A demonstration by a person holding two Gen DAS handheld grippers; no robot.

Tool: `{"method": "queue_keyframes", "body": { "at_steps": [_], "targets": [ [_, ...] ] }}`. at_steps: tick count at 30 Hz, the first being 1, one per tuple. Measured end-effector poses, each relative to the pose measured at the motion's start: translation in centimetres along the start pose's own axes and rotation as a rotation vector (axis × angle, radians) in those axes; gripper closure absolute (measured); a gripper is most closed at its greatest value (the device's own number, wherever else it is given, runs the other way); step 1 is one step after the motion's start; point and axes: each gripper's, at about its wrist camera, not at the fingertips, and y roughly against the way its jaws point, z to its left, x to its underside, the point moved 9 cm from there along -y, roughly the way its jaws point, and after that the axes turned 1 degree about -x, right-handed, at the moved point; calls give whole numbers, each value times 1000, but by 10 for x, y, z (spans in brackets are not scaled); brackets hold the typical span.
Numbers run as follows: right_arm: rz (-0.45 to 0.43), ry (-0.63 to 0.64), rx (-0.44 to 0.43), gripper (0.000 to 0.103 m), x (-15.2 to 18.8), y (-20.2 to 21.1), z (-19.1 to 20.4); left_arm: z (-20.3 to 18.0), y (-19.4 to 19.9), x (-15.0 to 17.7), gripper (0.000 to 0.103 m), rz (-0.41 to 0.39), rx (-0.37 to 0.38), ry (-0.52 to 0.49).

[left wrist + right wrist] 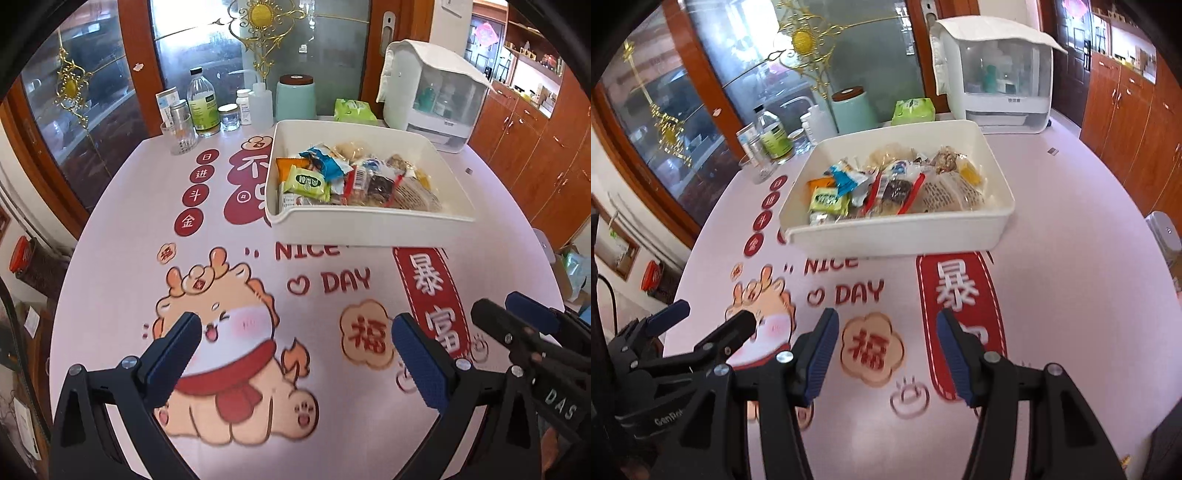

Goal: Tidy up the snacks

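A white plastic bin (369, 225) (897, 232) stands on the round table, filled with several wrapped snacks: a green packet (306, 182) (827, 201), a blue one (325, 162) (846, 177) and a red-edged clear one (373, 186) (897, 192). My left gripper (295, 321) hangs open over the cartoon dragon print, well short of the bin, nothing between its blue pads. My right gripper (888, 317) is open too, empty, above the flower print in front of the bin. Each gripper shows at the edge of the other's view, the right gripper (517, 317) and the left gripper (713, 314).
Along the table's far side stand bottles and jars (201, 103), a mint canister (295, 96) (853, 109), a green tissue pack (352, 109) (912, 109) and a white cabinet appliance (436, 92) (997, 74). Glass doors lie behind, wooden cupboards (535, 147) at right.
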Motion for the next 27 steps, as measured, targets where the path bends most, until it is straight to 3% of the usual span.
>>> {"method": "queue_keyframes", "body": {
  "at_steps": [9,27],
  "targets": [
    [14,65,3,47,38,43,21,2,39,17,1,-20,-20,10],
    [-20,67,20,47,26,60,18,0,52,15,1,-35,-55,23]
  ]
}}
